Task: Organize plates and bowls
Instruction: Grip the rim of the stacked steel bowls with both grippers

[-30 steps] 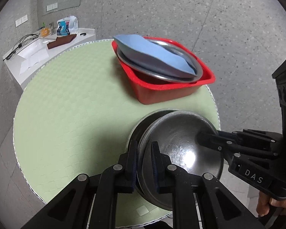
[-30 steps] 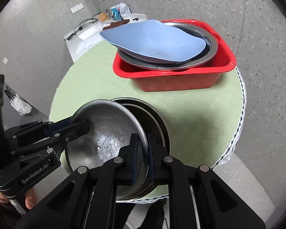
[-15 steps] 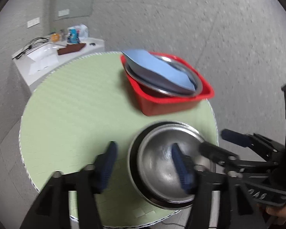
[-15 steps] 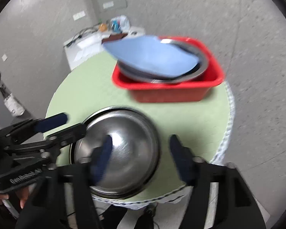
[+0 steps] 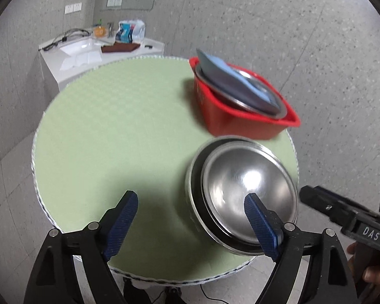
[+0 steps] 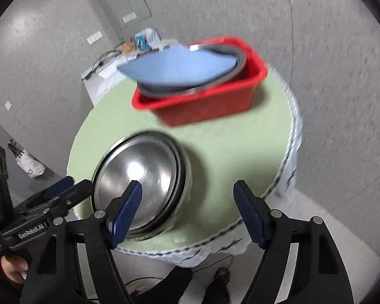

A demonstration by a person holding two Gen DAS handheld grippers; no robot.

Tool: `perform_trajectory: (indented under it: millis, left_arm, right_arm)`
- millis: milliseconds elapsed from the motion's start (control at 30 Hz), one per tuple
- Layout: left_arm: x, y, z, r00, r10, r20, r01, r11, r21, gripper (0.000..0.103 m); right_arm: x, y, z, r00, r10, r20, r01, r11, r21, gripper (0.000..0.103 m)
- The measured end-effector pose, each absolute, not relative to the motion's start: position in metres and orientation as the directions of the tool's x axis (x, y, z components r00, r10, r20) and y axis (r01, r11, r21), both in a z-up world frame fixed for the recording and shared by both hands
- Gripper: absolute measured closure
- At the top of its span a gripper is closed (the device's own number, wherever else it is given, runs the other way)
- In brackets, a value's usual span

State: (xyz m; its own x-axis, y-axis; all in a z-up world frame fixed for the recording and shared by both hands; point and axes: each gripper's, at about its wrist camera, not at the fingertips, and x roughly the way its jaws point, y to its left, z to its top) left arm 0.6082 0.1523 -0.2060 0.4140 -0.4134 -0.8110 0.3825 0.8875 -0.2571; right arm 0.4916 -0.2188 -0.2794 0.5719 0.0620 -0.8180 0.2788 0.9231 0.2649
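Note:
A stack of nested steel bowls point(image 5: 243, 190) sits at the near right edge of the round green table point(image 5: 119, 131); it also shows in the right wrist view point(image 6: 144, 179). A red tub point(image 5: 230, 119) behind it holds a steel plate and a tilted blue plate point(image 6: 179, 65). My left gripper point(image 5: 192, 221) is open and empty, drawn back above the table's near edge. My right gripper point(image 6: 187, 212) is open and empty, back from the bowls. The right gripper's body shows at the left wrist view's right edge point(image 5: 342, 215).
A white side cabinet point(image 5: 88, 55) with cables, bottles and a bag stands behind the table. A grey speckled floor surrounds the table. A cable lies on the floor under the table's near edge point(image 6: 215, 263).
Both grippers have opened and let go of the top steel bowl, which now rests nested in the stack. Both grippers have pulled back and up from the bowls.

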Motion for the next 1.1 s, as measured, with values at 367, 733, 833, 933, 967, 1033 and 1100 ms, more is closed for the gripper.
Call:
perform_trajectory:
  millis: [367,733,833,933,967,1033,1100]
  left_arm:
    - [0.625,0.115,-0.239,0.338,-0.414,-0.845,0.417,0.871,-0.259,0.056]
    - [0.616,0.109,-0.208,0.421,-0.425,-0.802,0.424,0.873,-0.241,0.067]
    - [0.612,0.105,-0.178,0.472,-0.450,-0.758,0.458,0.860,-0.225,0.068]
    - [0.615,0.098,-0.153,0.512,-0.469,-0.719,0.483,0.850,-0.211,0.068]
    - [0.619,0.095,-0.145,0.519,-0.476,-0.710,0.492,0.846,-0.208,0.068]
    - [0.633,0.086,-0.130,0.519,-0.487,-0.702,0.508,0.837,-0.205,0.068]
    - [0.650,0.080,-0.122,0.504,-0.512,-0.695,0.521,0.822,-0.228,0.068]
  right_arm:
    - [0.511,-0.215,-0.327,0.491,0.242,-0.837,0.255,0.879,0.404,0.054]
    - [0.507,-0.223,-0.305,0.531,0.233,-0.814,0.234,0.883,0.406,0.068]
    - [0.503,-0.227,-0.281,0.577,0.231,-0.783,0.216,0.881,0.420,0.068]
    - [0.501,-0.230,-0.252,0.619,0.220,-0.754,0.201,0.884,0.423,0.068]
    - [0.503,-0.233,-0.242,0.632,0.211,-0.746,0.196,0.887,0.417,0.068]
    - [0.510,-0.239,-0.226,0.655,0.203,-0.728,0.192,0.887,0.420,0.068]
    - [0.524,-0.245,-0.212,0.669,0.189,-0.719,0.197,0.887,0.417,0.068]
